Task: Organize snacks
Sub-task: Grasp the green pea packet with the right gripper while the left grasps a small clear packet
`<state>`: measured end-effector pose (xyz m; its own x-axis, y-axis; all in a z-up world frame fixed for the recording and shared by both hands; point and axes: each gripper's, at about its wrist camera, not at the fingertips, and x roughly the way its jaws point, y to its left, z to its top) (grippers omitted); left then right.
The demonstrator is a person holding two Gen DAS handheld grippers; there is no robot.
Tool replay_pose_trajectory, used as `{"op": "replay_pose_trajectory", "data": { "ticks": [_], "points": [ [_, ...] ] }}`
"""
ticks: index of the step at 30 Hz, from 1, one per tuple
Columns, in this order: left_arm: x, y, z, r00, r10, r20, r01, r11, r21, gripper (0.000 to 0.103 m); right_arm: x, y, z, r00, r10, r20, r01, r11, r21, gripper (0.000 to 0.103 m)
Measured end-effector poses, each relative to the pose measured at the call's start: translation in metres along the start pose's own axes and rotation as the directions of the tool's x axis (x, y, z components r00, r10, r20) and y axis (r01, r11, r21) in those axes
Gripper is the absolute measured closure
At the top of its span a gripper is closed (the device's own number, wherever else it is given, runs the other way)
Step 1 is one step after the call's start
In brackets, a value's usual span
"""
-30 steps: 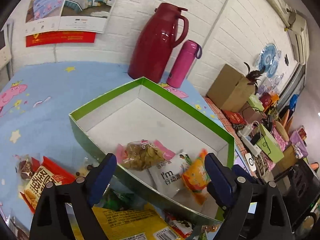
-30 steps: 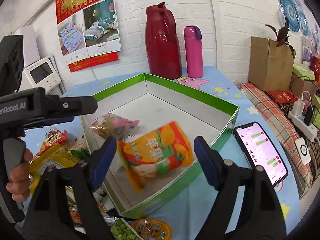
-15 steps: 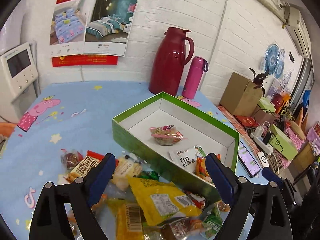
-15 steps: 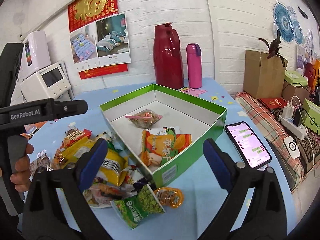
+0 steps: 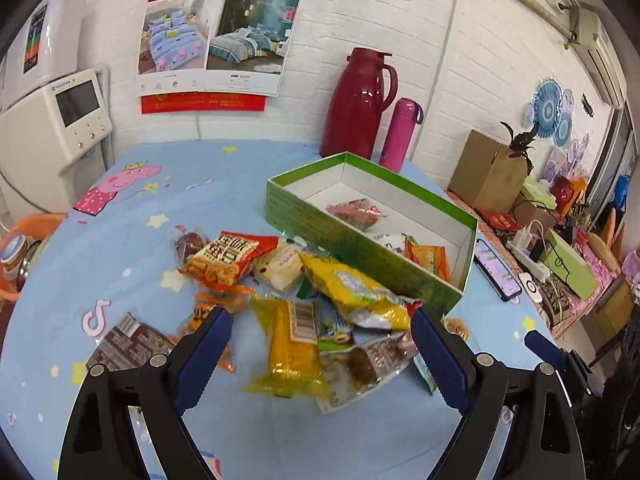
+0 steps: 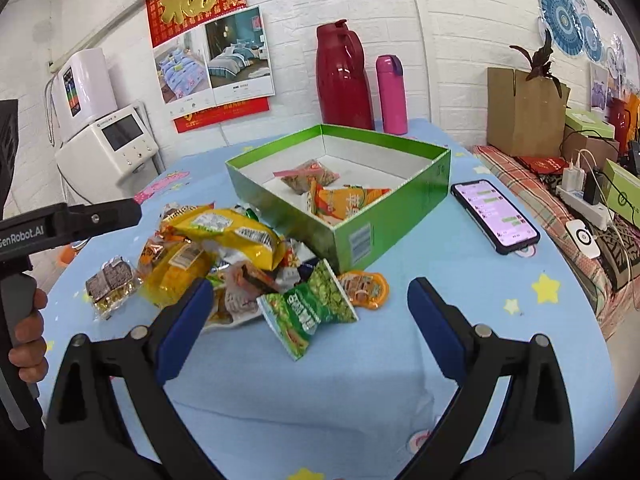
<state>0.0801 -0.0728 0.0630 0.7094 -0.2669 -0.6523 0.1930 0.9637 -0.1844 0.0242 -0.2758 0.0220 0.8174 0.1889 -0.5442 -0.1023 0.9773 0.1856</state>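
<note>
Both grippers have pulled back, spread wide with nothing held: the orange packet [image 6: 352, 208] now lies in the green box [image 6: 360, 236], pile [image 6: 224, 256] waiting at nine o'clock.

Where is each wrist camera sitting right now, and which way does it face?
Left wrist: above the left hand-held gripper, open, facing the snack pile and green cardboard box.
Right wrist: above the right hand-held gripper, open, facing the green pea packet; a hand shows at left.
Shared: box, dark red thermos jug.
</note>
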Motion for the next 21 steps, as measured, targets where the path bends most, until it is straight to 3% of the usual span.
{"op": "replay_pose_trajectory", "data": {
  "ticks": [9,13,16,21],
  "points": [
    [0.005,0.049,-0.046,0.994,-0.004,-0.108,-0.006,0.996,-0.086,0.01,0.027,-0.002,-0.027,0.987,0.031,-0.156,-0.028,0.999,0.02,0.006],
    [0.001,0.059,-0.059,0.993,-0.008,-0.115,0.0,0.998,-0.065,0.01,0.049,0.011,-0.022,0.977,0.009,-0.214,-0.022,0.998,-0.061,0.013],
    [-0.002,0.059,-0.062,0.992,-0.037,-0.119,0.031,0.998,-0.049,0.01,0.069,0.02,-0.019,0.964,-0.051,-0.26,0.014,0.99,-0.143,0.017],
    [-0.006,0.043,-0.055,0.988,-0.117,-0.1,0.118,0.993,-0.001,0.01,0.079,0.019,-0.017,0.961,-0.114,-0.251,0.064,0.978,-0.2,0.055]
  ]
}}
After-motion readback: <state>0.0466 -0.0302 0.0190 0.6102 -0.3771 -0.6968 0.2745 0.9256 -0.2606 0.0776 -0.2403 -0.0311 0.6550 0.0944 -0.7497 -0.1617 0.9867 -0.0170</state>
